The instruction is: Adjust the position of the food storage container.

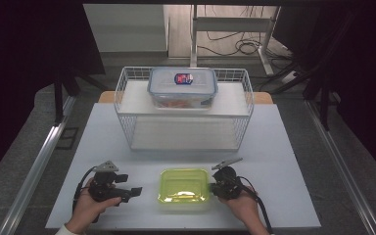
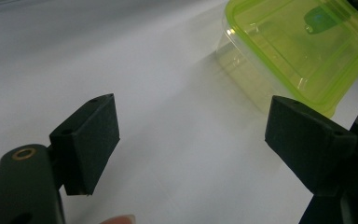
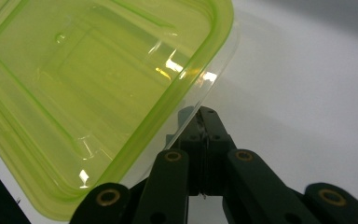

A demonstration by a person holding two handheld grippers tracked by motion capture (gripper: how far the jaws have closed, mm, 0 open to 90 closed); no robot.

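A clear box with a lime-green lid (image 1: 184,186) lies near the front edge of the white table (image 1: 284,161). My left gripper (image 1: 129,185) is held to its left, pointing toward it, a short gap away. In the left gripper view the left gripper (image 2: 191,135) is open wide with only bare table between the pads (image 2: 86,140), and the green-lidded box (image 2: 298,46) lies ahead at upper right. My right gripper (image 1: 213,189) sits at the box's right side. In the right gripper view the right gripper (image 3: 207,119) is shut on nothing, its tip right beside the wall of the green-lidded box (image 3: 88,79).
A white wire rack (image 1: 127,122) stands at the back of the table. On its top shelf rests a clear storage box with a blue-rimmed lid (image 1: 182,87). Its lower shelf is bare. The table's front edge runs just below both hands.
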